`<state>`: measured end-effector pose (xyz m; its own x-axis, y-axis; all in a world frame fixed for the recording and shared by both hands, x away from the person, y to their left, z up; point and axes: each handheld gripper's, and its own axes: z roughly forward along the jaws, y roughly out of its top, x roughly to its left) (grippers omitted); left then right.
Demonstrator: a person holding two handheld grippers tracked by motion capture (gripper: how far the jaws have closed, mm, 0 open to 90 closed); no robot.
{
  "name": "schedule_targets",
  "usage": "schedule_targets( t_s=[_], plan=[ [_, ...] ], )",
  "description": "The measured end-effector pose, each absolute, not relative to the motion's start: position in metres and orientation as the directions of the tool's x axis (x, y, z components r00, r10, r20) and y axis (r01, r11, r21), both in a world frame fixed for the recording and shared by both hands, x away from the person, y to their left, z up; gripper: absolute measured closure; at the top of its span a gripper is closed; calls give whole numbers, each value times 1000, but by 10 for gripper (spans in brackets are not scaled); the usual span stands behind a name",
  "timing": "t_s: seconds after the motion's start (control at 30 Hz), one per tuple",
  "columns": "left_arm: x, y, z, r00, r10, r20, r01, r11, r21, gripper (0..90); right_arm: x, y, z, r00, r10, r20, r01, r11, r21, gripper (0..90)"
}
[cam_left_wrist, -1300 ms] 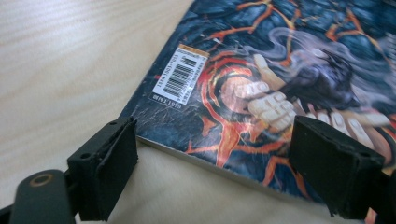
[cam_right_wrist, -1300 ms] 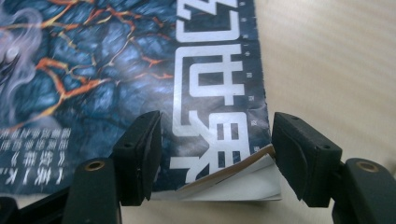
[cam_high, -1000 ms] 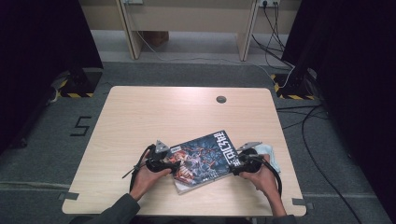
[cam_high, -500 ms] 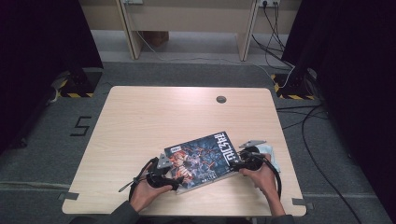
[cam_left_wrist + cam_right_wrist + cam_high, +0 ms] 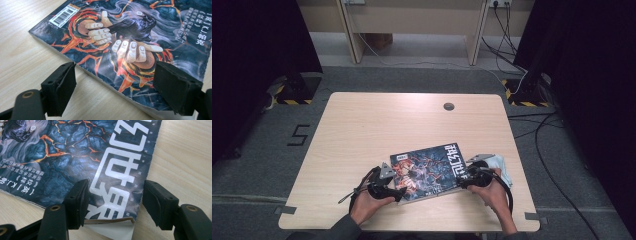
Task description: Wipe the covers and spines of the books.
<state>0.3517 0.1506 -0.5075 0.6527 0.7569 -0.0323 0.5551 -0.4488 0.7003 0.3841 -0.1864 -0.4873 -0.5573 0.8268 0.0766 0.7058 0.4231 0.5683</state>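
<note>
A paperback book point(image 5: 429, 170) with a dark blue and orange cover lies flat near the front of the wooden table point(image 5: 377, 125). My left gripper point(image 5: 401, 192) is at its front left corner. In the left gripper view the book point(image 5: 130, 37) has its long edge running between the jaws of that gripper point(image 5: 115, 87), which is open. My right gripper point(image 5: 464, 181) is at the book's right end, also open. In the right gripper view the gripper point(image 5: 116, 203) straddles the title corner of the book point(image 5: 75, 157). There the cover lifts slightly off a white page point(image 5: 110, 231).
A crumpled white and pale blue cloth point(image 5: 502, 164) lies just right of the right hand. A round cable hole point(image 5: 449, 106) sits near the table's far edge. Cables point(image 5: 537, 135) trail over the floor to the right. The front table edge is close behind both hands.
The book has turned clockwise and now lies squarer to the table's front edge. My left gripper has drawn back toward the front edge. The right gripper stayed at the book's right end.
</note>
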Motion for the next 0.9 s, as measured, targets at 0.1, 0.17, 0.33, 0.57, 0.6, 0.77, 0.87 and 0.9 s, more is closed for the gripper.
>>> schedule_targets(
  t_s=[0.1, 0.17, 0.33, 0.57, 0.6, 0.77, 0.87, 0.9],
  plan=[
    [355, 153, -507, 649, 761, -20, 552, -452, 701, 177, 379, -183, -487, -549, 834, 60, 707, 424, 566, 390],
    [361, 157, -507, 635, 772, -18, 557, -442, 703, 176, 371, -180, -486, -549, 835, 47, 708, 434, 558, 389],
    [369, 166, -507, 608, 794, -9, 567, -427, 704, 176, 353, -175, -486, -570, 819, 62, 706, 450, 546, 381],
    [388, 174, -507, 566, 824, 23, 575, -415, 705, 169, 337, -169, -484, -604, 789, 108, 710, 471, 524, 383],
    [390, 175, -506, 564, 825, 28, 577, -418, 702, 168, 336, -168, -484, -609, 785, 115, 708, 473, 524, 387],
    [386, 178, -501, 566, 825, 4, 569, -394, 721, 266, 343, -174, -473, -598, 796, 89, 665, 432, 609, 377],
    [375, 177, -494, 582, 813, -14, 551, -381, 743, 257, 354, -179, -471, -590, 802, 96, 640, 391, 661, 377],
    [362, 175, -488, 605, 796, -41, 536, -369, 759, 257, 366, -183, -472, -571, 813, 115, 646, 359, 674, 376]
  ],
)
